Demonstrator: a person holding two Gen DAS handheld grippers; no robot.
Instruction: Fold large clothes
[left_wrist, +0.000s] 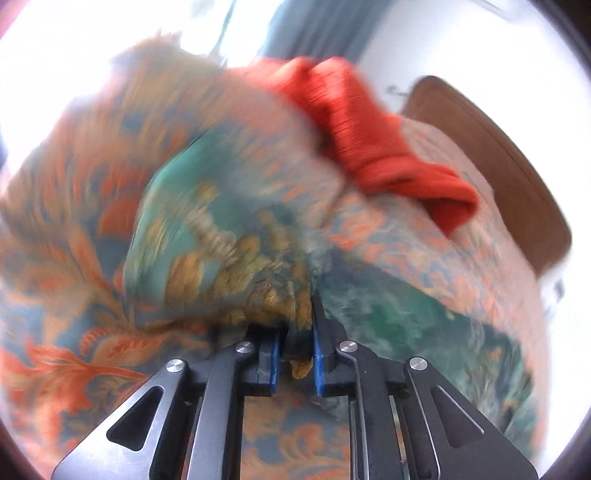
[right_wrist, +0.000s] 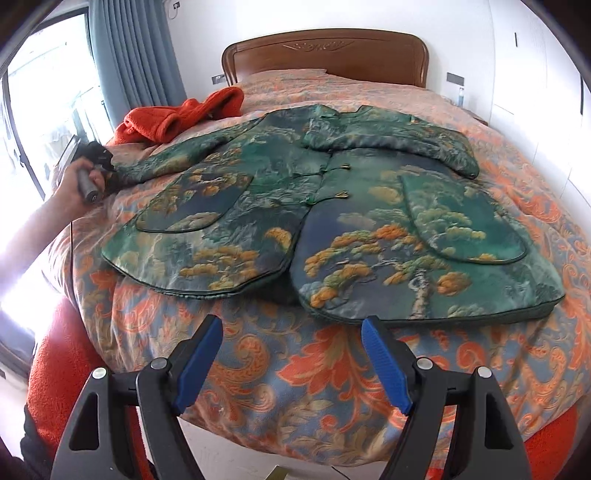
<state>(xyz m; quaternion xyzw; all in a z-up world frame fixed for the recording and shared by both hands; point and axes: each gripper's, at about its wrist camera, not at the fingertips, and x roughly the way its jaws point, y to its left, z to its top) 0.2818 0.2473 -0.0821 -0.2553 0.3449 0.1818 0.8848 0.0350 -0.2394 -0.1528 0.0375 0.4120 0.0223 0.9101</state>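
A green padded jacket (right_wrist: 332, 206) with a pine-tree print lies flat, front up, on the bed. One sleeve (right_wrist: 406, 136) is folded across its chest; the other sleeve (right_wrist: 177, 155) stretches out to the left. A hand holds my left gripper (right_wrist: 98, 158) at that sleeve's end. In the blurred left wrist view my left gripper (left_wrist: 297, 354) is shut on a bunch of the sleeve fabric (left_wrist: 207, 236), pinched between the blue pads (left_wrist: 274, 363). My right gripper (right_wrist: 292, 323) is open with nothing in it, just short of the jacket's hem, over the bedspread (right_wrist: 295, 376).
An orange-red garment (right_wrist: 177, 114) lies crumpled at the bed's back left, just beyond the held sleeve, and shows as the red garment (left_wrist: 369, 147). A wooden headboard (right_wrist: 325, 59) closes the far end. Curtain (right_wrist: 136, 55) and window stand to the left. A red blanket (right_wrist: 55, 369) hangs below the bedspread.
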